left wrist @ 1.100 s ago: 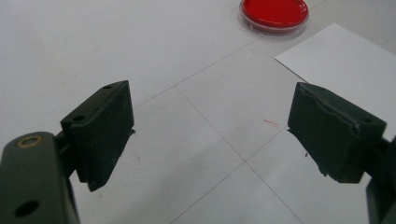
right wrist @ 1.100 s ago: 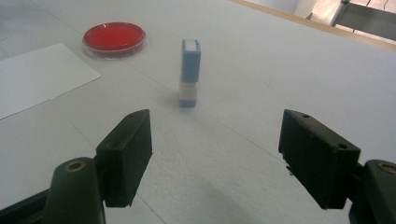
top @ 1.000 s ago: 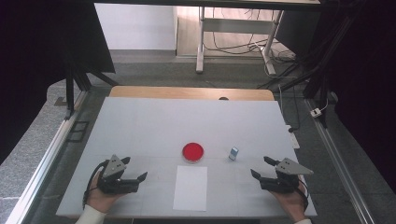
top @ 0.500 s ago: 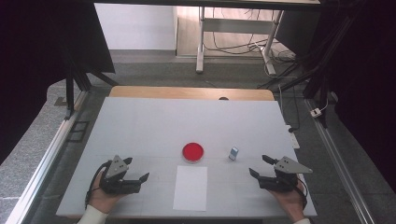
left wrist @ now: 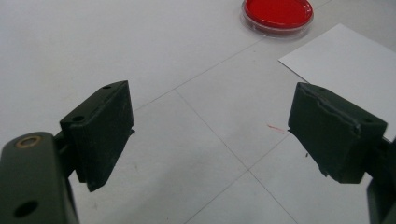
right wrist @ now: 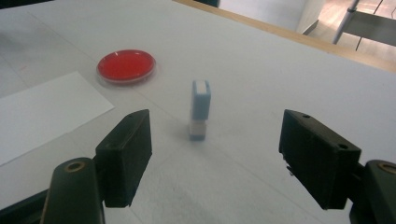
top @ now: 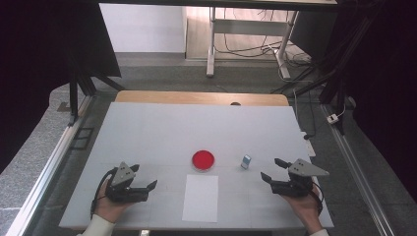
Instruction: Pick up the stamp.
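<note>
I reckon the work has hardly begun: nothing is lifted, nothing is gripped, and every piece sits free on the table (top: 147, 132), a broad matte pale-grey top crossed by faint seam lines, with a strip of wood along its far edge. Everything gathers toward the near edge. The largest piece is the sheet of white paper (top: 200, 197), flat, rectangular and crisp-cornered, lying close to the near edge about midway along it. Just beyond its far end sits the red dish (top: 203, 160), round, shallow, with a clear glossy rim around a bright red fill. To the right of the dish, apart from it, stands the stamp (right wrist: 201, 108), a small upright block, light blue with a pale lower part; its fine detail is blurred.

My left gripper (top: 152, 187) rests near the near-left corner, jaws spread wide over bare table, its pads (left wrist: 100, 130) dull black and rubbery with chipped edges. My right gripper (top: 273, 169) sits near the right edge, jaws released and apart, aimed at the stamp, which stands ahead between them but untouched. Grasping it is all yet to do
</note>
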### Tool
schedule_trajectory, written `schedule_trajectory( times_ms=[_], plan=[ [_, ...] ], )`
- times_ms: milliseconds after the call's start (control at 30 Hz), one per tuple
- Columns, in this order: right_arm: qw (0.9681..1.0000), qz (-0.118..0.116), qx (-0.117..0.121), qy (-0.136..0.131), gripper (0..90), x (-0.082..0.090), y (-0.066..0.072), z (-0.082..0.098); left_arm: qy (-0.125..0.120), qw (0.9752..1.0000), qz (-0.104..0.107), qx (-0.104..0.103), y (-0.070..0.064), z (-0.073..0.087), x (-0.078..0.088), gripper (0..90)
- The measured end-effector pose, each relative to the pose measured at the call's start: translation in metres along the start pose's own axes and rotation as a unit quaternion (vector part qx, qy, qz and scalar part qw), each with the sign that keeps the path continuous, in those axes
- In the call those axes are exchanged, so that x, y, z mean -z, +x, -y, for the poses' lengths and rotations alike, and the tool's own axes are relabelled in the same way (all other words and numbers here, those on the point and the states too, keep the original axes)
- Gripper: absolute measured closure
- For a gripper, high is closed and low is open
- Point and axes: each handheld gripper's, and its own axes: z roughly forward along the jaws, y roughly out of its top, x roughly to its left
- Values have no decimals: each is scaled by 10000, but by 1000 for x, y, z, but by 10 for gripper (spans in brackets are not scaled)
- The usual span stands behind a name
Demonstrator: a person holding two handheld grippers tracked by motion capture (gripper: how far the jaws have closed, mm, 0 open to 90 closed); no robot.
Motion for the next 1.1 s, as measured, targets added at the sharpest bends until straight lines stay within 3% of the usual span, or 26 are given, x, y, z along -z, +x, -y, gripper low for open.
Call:
schedule_trajectory(
  times_ms=[533,833,1033,1100],
  plan=[
    [9998,-149,122,20,250,-23,-2,-43,71,10000,-1,-2,3,1,-4,147],
    [9990,-383,172,145,252,-43,2,-62,77,10000,-13,-36,2,3,-3,147],
    [9986,-491,149,139,262,-54,3,-63,109,9999,-19,-64,1,3,-5,147],
    [9982,-504,189,270,258,-58,1,-62,112,9999,-24,-59,1,3,-5,147]
  ],
)
